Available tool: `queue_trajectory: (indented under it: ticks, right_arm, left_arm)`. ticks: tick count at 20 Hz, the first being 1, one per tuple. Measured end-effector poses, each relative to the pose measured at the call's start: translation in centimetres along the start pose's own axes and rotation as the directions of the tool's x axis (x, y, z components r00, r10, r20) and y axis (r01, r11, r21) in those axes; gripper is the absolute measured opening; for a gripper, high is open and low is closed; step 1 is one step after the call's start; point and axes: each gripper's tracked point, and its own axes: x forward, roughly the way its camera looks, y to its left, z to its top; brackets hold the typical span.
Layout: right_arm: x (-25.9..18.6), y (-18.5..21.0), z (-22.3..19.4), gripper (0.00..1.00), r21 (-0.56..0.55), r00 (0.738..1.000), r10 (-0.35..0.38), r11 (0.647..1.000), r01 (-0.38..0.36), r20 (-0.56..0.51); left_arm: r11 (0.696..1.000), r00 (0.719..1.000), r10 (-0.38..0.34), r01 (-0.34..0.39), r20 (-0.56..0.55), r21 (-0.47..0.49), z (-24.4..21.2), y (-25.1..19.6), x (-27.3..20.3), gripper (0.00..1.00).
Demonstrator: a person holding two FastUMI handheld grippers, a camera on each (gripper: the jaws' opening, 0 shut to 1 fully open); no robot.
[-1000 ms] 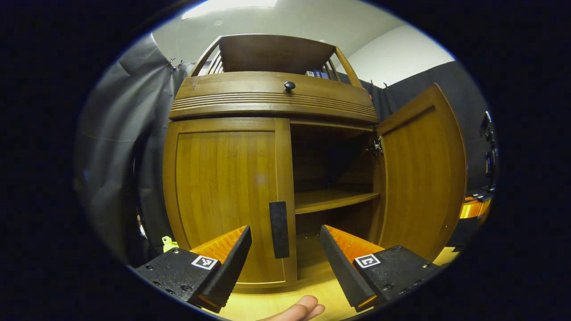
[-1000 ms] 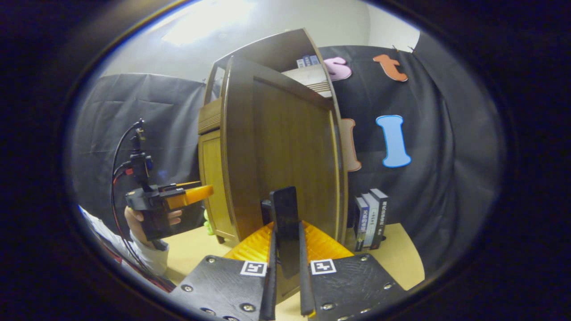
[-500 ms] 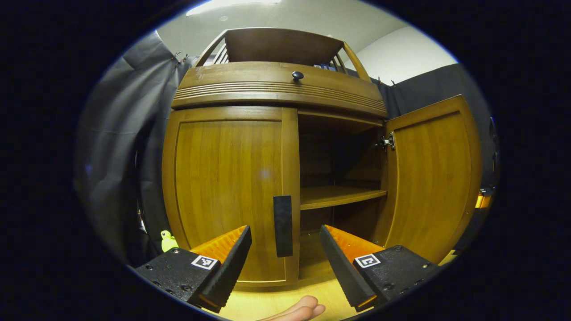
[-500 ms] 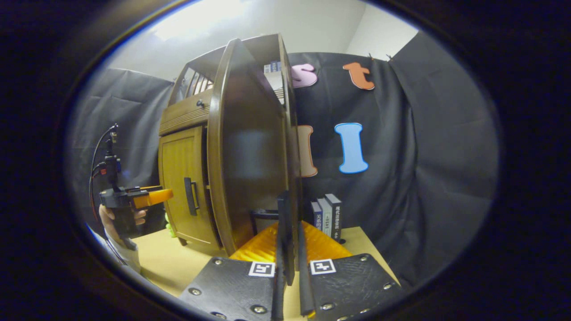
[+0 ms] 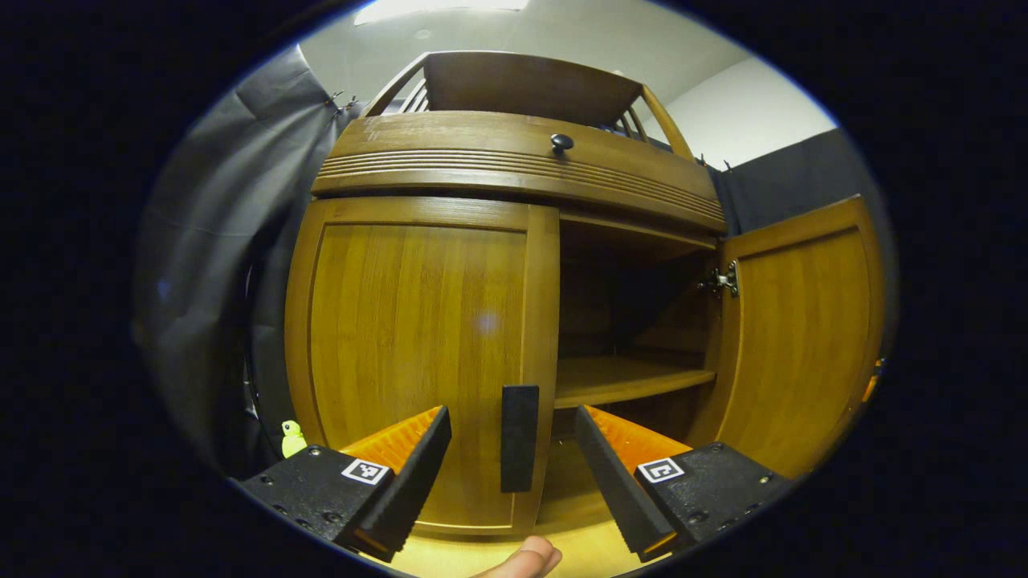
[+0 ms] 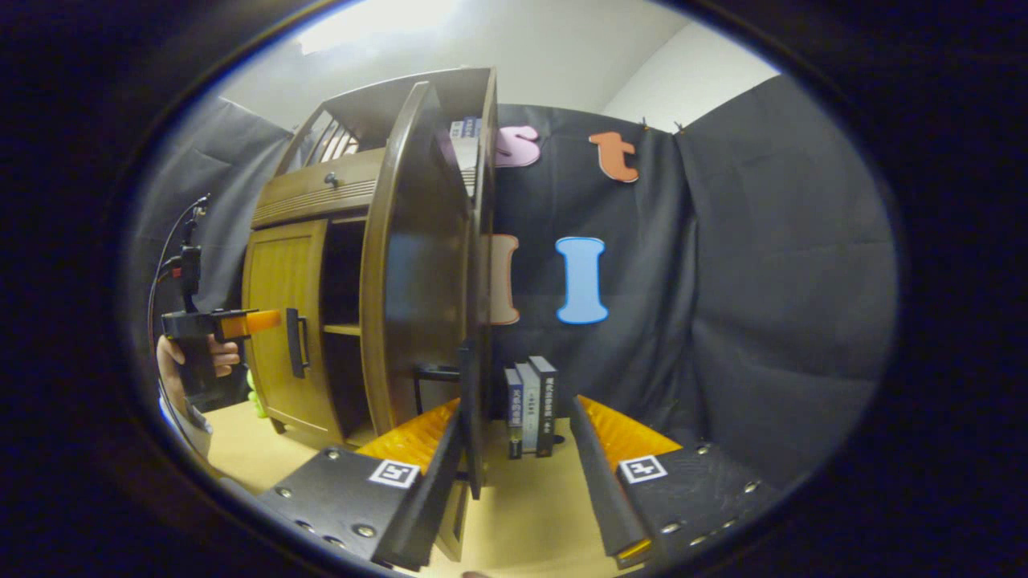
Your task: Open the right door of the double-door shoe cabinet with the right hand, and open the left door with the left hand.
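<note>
Cabinet (image 5: 514, 168): stands on the bench (image 6: 530, 514), against the black cloth wall; its feet are cut off in the left gripper view
Left door (image 5: 418, 353): shut, flat to the front, long axis upright
Left handle (image 5: 520, 437): dark upright bar at the door's inner edge, between the spread fingers of the left tool (image 5: 514, 474); touching or just short, I cannot tell
Left tool: jaws wide apart, holding nothing; in the right gripper view it is held level by a hand (image 6: 173, 357) and points at the left door
Right door (image 5: 803, 337): swung well out, long axis upright; in the right gripper view it is seen almost edge-on, its free edge facing the camera
Right handle (image 6: 434, 377): dark bar low on the door's outer face, partly hidden behind the door edge
Right tool (image 6: 514, 474): released, fingers spread; the door's edge stands just inside its left finger, contact hard to judge
Inside: one shelf (image 5: 626, 377) shows; the space above and behind it is too dark to make out
Knob (image 5: 561, 143): small, dark, on the band above the doors
Books (image 6: 532, 405): three upright on the bench beside the cabinet, lower ends hidden by the tool
Green thing (image 5: 292, 437): small, at the cabinet's left foot, too small to tell
Fingertip (image 5: 526, 558): at the bottom edge, cut off
</note>
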Motion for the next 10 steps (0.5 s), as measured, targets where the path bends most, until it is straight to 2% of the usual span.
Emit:
queue_trajectory:
  ticks: [1, 2, 4, 5, 6, 8, 9, 10]
  right_arm:
    - [-1.1, -1.0, 0.9, 0.8, -0.022, 0.999, -0.035, 0.999, 0.036, 0.03]
    - [-2.2, -1.2, 1.5, 0.88, -0.029, 0.997, -0.048, 0.998, 0.049, 0.055]
    - [-4.9, -1.1, 2.6, 1.0, -0.011, 0.994, -0.054, 0.998, 0.056, 0.09]
    - [-6.3, -1.1, 3.2, 1.0, 0.007, 0.993, -0.059, 0.998, 0.058, 0.104]
    - [-7.7, -0.9, 3.4, 0.98, 0.022, 0.992, -0.058, 0.998, 0.056, 0.114]
    - [-10.5, -0.3, 4.1, 1.0, 0.043, 0.99, -0.057, 0.998, 0.052, 0.127]
    - [-11.8, -0.1, 4.5, 1.0, 0.05, 0.988, -0.06, 0.997, 0.054, 0.139]
    - [-13.0, 0.4, 4.9, 1.0, 0.057, 0.987, -0.061, 0.997, 0.053, 0.149]
  left_arm:
    - [1.0, 1.0, -0.011, 0.011, -0.02, 0.0, -0.5, -0.3, 0.4, 0.95]
    - [1.0, 0.999, -0.015, 0.016, -0.032, 0.009, -0.8, -0.5, 0.8, 0.91]
    - [0.999, 0.999, -0.012, 0.014, -0.05, 0.031, -1.3, -0.8, 1.7, 0.9]
    - [0.999, 0.998, -0.008, 0.011, -0.059, 0.042, -1.5, -1.1, 2.2, 0.9]
    - [0.999, 0.998, 0.007, -0.004, -0.066, 0.048, -1.7, -1.1, 2.6, 0.95]
    - [0.998, 0.997, 0.031, -0.027, -0.069, 0.051, -2.1, -0.9, 3.0, 0.95]
    - [0.998, 0.996, 0.041, -0.036, -0.081, 0.058, -2.4, -0.6, 3.3, 0.9]
    - [0.997, 0.994, 0.057, -0.051, -0.091, 0.062, -2.8, -0.3, 3.5, 0.95]
